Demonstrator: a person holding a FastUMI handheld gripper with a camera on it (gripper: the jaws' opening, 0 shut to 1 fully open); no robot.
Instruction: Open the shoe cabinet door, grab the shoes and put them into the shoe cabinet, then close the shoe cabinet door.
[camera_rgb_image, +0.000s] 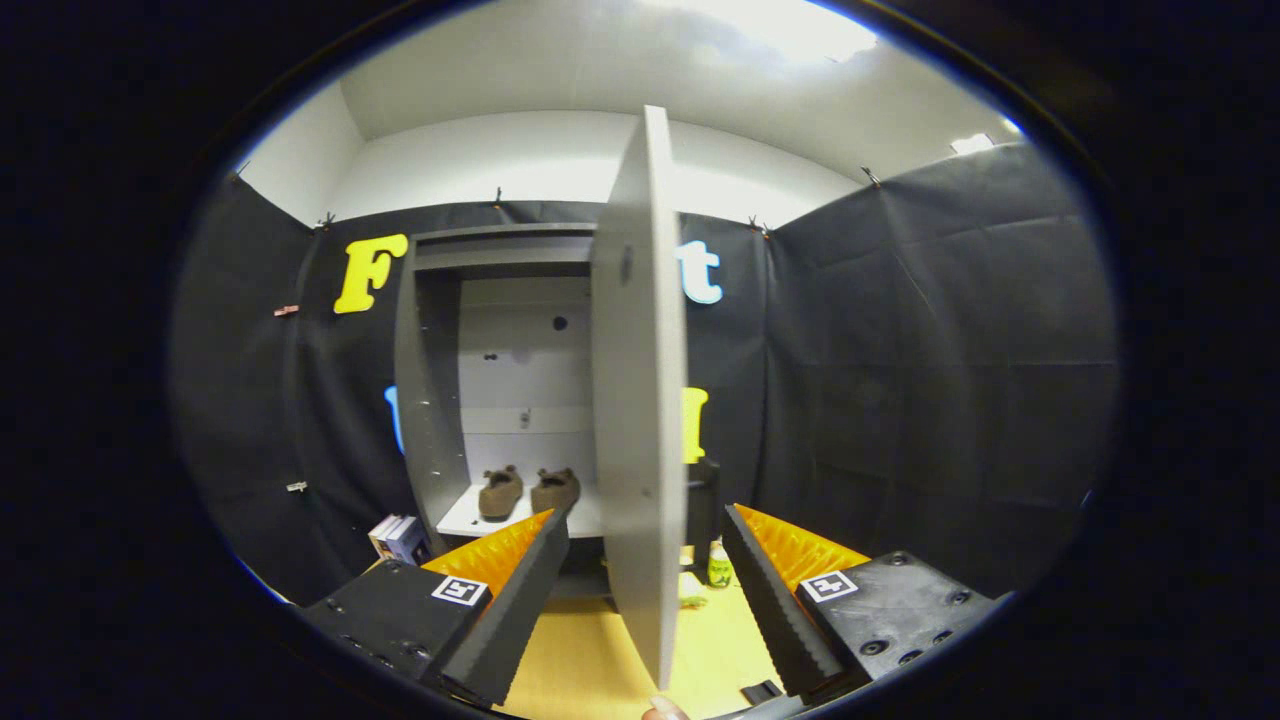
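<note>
Shelf (470, 520), pale, inside cabinet, beyond the spread claw (645, 525) fingers: one pair brown shoes (527, 492), side by side, toes inward. Floor (580, 670), yellow wood: books (397, 538) beside cabinet; small green bottle (719, 565) ahead.

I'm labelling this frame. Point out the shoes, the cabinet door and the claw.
shoes (527, 492): gripper view, between the pair.
cabinet door (630, 400): gripper view, its face.
claw (646, 520): gripper view, open, straddling the door's edge.
</note>
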